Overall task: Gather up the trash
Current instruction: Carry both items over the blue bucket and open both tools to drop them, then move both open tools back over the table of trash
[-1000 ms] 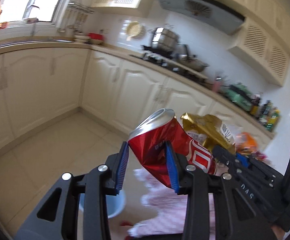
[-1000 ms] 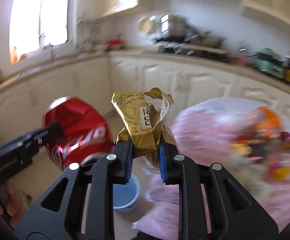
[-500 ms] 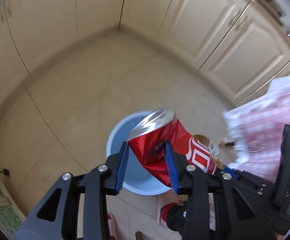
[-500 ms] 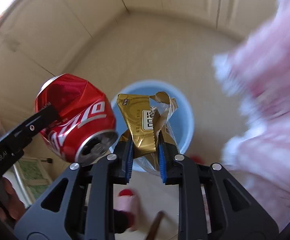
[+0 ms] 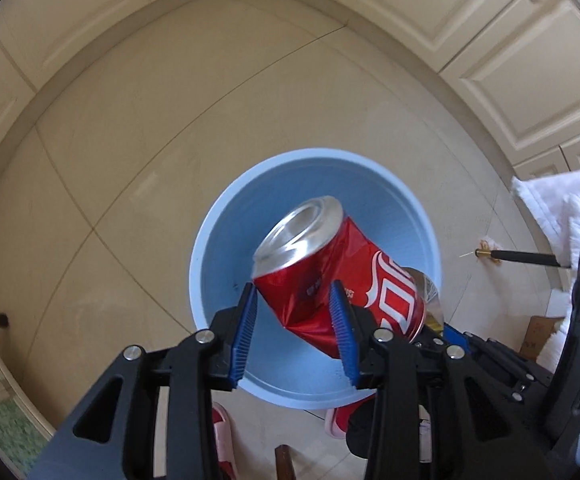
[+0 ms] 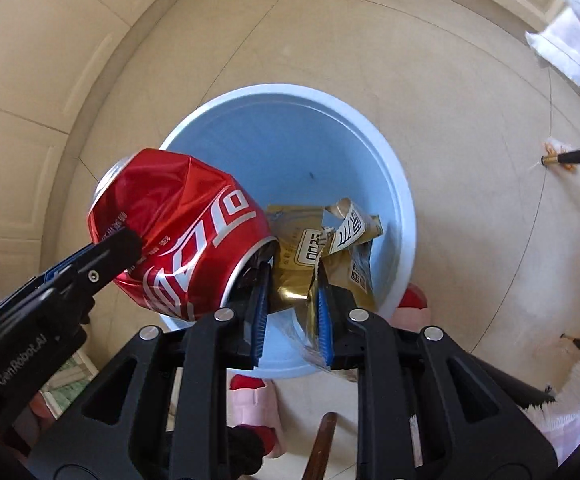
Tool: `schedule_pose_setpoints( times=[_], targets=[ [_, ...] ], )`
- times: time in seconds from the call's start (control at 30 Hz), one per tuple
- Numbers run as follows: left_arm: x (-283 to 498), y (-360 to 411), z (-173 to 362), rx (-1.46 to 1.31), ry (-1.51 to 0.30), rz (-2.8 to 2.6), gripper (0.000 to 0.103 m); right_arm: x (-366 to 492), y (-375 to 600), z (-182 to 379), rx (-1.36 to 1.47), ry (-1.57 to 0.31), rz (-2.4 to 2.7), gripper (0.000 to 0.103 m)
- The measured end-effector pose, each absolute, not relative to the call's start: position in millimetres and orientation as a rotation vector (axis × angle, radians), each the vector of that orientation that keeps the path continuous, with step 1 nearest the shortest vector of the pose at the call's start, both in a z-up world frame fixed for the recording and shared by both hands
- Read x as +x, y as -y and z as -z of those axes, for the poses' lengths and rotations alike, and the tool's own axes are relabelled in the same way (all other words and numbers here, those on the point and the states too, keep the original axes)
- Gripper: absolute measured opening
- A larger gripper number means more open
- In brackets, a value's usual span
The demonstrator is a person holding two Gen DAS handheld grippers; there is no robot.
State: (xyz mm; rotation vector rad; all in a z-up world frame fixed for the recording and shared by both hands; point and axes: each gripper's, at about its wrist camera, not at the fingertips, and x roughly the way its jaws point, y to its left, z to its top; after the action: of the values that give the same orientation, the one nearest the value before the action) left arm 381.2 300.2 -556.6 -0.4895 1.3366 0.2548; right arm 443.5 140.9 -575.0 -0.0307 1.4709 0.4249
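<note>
1. My left gripper [image 5: 294, 332] hangs over the blue bin [image 5: 209, 248] with the dented red can [image 5: 330, 276] between its blue pads, and its jaws are opening, so the can is right above the bin's mouth for dropping.
2. My right gripper [image 6: 292, 312] pinches the torn gold wrapper [image 6: 318, 256] with narrow jaws, also over the bin [image 6: 394, 184].
3. I judge both pieces will land inside, since the rim rings them.

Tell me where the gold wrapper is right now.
The gold wrapper sits in the right claw, above the blue bin, just right of the red can.
</note>
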Motion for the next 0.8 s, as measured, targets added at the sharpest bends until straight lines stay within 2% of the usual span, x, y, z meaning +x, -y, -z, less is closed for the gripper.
schedule_pose_setpoints(
  times=[0.03, 0.1, 0.3, 0.37, 0.4, 0.43, 0.8],
  targets=[
    [380.8, -301.8, 557.2, -0.491, -1.341, -0.263, 0.039, 445.4, -143.3, 577.3, -0.037, -1.471, -0.435, 0.022],
    [378.4, -301.7, 561.9, -0.491, -1.346, -0.267, 0.048, 436.7, -147.5, 580.7, -0.039, -1.469, -0.456, 0.024],
    [374.3, -308.1, 573.5, -0.500, -1.392, -0.287, 0.057, 428.6, -161.0, 583.0, -0.087, -1.475, -0.494, 0.025],
    [372.5, -310.6, 575.7, -0.498, -1.398, -0.299, 0.057, 429.2, -164.2, 583.4, -0.122, -1.468, -0.508, 0.031],
    [376.6, -307.7, 576.9, -0.493, -1.400, -0.302, 0.057, 430.1, -164.7, 583.5, -0.127, -1.464, -0.514, 0.048],
    [377.0, -307.1, 576.7, -0.496, -1.406, -0.289, 0.057, 429.4, -164.8, 583.9, -0.132, -1.455, -0.515, 0.056],
    [374.7, -302.2, 556.6, -0.438, -1.396, -0.247, 0.057, 416.8, -153.1, 564.7, -0.223, -1.411, -0.501, 0.056]
  ],
)
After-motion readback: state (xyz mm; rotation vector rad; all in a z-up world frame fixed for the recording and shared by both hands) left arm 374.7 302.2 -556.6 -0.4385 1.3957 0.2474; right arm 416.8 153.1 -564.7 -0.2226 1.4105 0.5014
